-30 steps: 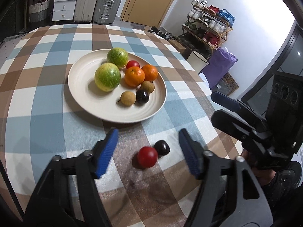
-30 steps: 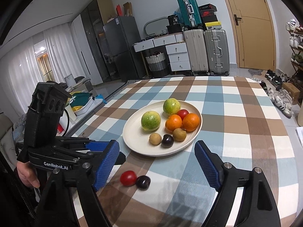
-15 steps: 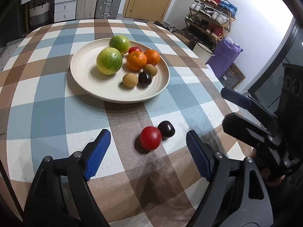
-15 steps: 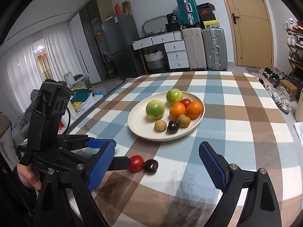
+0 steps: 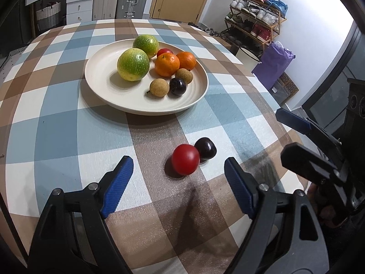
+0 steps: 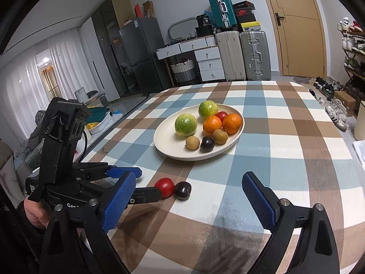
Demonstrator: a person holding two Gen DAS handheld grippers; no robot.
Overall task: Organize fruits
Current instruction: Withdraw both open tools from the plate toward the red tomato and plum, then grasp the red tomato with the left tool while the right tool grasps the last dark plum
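A cream plate [image 5: 100,73] [image 6: 164,141] on the checked tablecloth holds two green fruits, two oranges, a red tomato, two longans and a dark plum. A loose red tomato [image 5: 185,159] [image 6: 164,186] and a dark plum [image 5: 205,148] [image 6: 182,190] touch each other on the table, nearer than the plate. My left gripper [image 5: 178,178] is open, low over the table just short of the tomato; it also shows in the right wrist view [image 6: 146,182]. My right gripper [image 6: 189,198] is open and empty, to the right of the loose fruits [image 5: 289,134].
The round table's edge [image 5: 282,105] curves close on the right. Beyond it stand a shoe rack [image 5: 255,16], a purple bag [image 5: 273,61], suitcases [image 6: 241,54] and a door [image 6: 298,27]. A fridge [image 6: 139,54] stands at the left.
Both grippers have pulled back and lowered toward the near table edge. The plate looks farther off and the loose tomato and plum now lie just ahead of the left fingers. Both stay open.
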